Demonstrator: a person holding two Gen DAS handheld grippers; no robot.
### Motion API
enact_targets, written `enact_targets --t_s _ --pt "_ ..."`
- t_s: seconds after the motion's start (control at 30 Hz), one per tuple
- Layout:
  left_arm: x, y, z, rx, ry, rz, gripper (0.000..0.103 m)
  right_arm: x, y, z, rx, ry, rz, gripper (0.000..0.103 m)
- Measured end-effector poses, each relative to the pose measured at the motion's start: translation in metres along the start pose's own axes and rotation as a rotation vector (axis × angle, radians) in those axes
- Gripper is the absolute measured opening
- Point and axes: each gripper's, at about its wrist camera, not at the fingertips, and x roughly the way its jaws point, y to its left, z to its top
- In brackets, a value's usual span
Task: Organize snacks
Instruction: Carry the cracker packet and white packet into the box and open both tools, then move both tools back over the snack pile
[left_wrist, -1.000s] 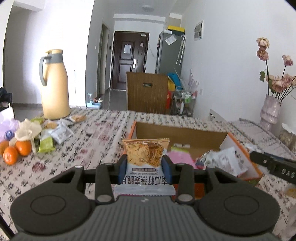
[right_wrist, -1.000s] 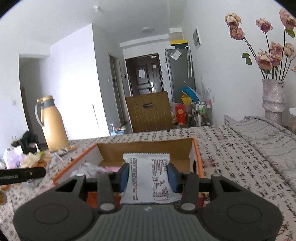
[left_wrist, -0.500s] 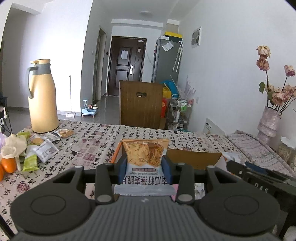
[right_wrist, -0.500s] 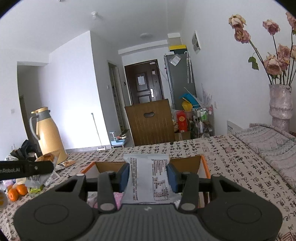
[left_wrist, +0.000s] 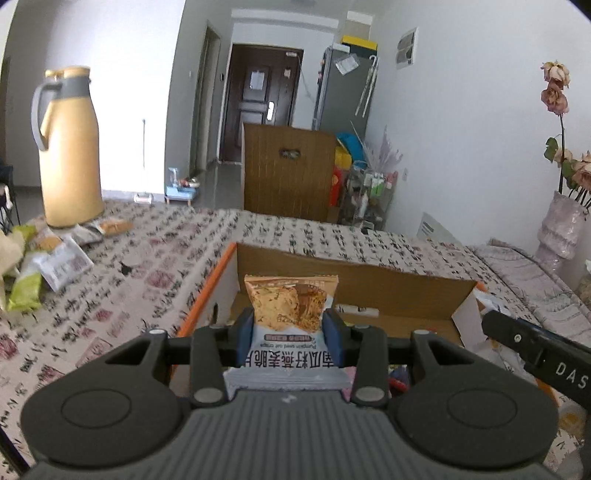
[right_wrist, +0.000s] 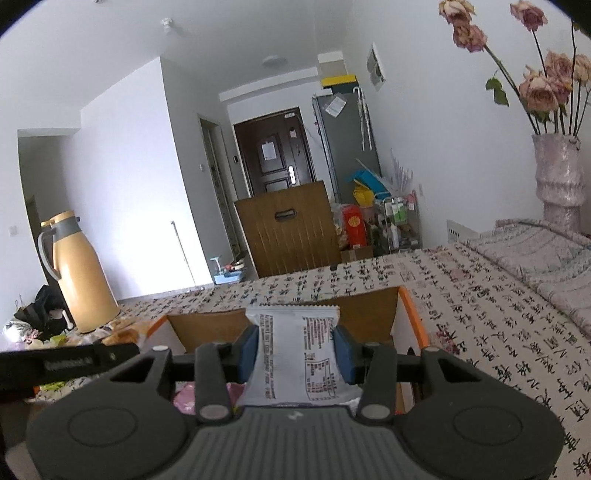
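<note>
My left gripper (left_wrist: 289, 328) is shut on an orange and white oat crisp packet (left_wrist: 290, 314), held over the near left part of the open cardboard box (left_wrist: 354, 288) with orange edges. My right gripper (right_wrist: 293, 350) is shut on a white snack packet (right_wrist: 295, 354) showing its printed back, held over the near side of the same box (right_wrist: 369, 314). The right gripper's side (left_wrist: 535, 350) shows at the right of the left wrist view. Pink packets (right_wrist: 184, 397) lie in the box below the fingers.
A tan thermos jug (left_wrist: 70, 147) stands at the table's far left with loose snack packets (left_wrist: 55, 254) beside it. A vase of dried roses (right_wrist: 557, 177) stands at the right. A wooden chair back (left_wrist: 288, 173) is behind the table.
Both grippers have tilted down a little toward the box, still holding their packets. The left gripper has shifted so the box's left wall and inside show more.
</note>
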Motion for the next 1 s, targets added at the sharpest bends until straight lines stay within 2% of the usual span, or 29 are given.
enact_targets --t_s 0.4,0.53,0.6,0.63,0.67,0.7,0.73,0.77,0.83,0.9,1.0 --pt "0.007 0.004 -0.003 -0.010 0.025 -0.027 0.041 0.004 0.005 -0.007 -0.033 0.017 -0.028 0.043" --pt "0.006 0.004 -0.004 -0.011 0.027 -0.022 0.044 0.003 0.004 -0.008 -0.033 0.025 -0.030 0.047" --pt "0.004 0.005 -0.004 -0.015 0.020 -0.023 0.050 0.002 0.004 -0.009 -0.030 0.026 -0.034 0.050" --pt "0.002 0.005 -0.003 -0.018 0.013 -0.023 0.058 0.002 0.003 -0.008 -0.028 0.026 -0.035 0.057" --pt "0.001 0.006 -0.004 -0.019 0.005 -0.020 0.073 0.001 0.003 -0.008 -0.026 0.024 -0.038 0.062" --pt "-0.001 0.006 -0.004 -0.020 -0.007 -0.008 0.081 0.000 0.003 -0.008 -0.026 0.020 -0.042 0.070" --pt "-0.004 0.006 -0.004 -0.021 -0.021 0.010 0.094 -0.001 0.003 -0.008 -0.026 0.013 -0.046 0.074" --pt "-0.006 0.005 -0.004 -0.023 -0.035 0.026 0.099 -0.003 0.003 -0.008 -0.025 0.007 -0.048 0.080" --pt "-0.011 0.007 -0.002 -0.034 -0.053 0.038 0.103 -0.005 0.001 -0.008 -0.018 -0.004 -0.055 0.094" --pt "-0.013 0.010 -0.001 -0.050 -0.063 0.043 0.103 -0.007 0.000 -0.007 -0.014 -0.010 -0.072 0.103" --pt "-0.010 0.013 0.000 -0.060 -0.050 0.042 0.103 -0.007 -0.002 -0.006 -0.010 -0.012 -0.078 0.103"
